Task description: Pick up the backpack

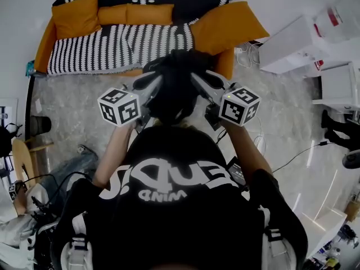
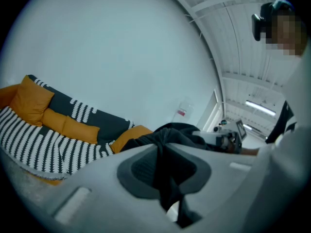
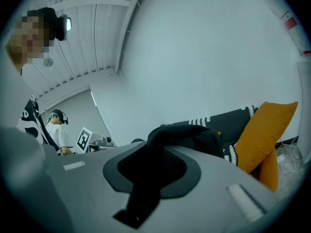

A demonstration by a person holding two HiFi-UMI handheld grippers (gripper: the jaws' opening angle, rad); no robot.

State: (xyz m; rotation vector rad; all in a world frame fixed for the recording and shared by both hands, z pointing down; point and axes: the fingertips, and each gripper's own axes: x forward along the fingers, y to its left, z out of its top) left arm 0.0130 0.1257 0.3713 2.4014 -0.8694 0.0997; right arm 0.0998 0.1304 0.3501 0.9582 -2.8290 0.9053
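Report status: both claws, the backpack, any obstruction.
Left claw shut on black strap. Right claw shut on second strap. Backpack held up between them. No obstruction seen.

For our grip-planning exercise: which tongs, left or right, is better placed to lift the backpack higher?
Neither clearly: the left tongs and the right tongs each clamp black fabric of the backpack, level on either side. Probably lift with both.

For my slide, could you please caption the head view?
Left gripper and right gripper hold the black backpack up before the sofa.
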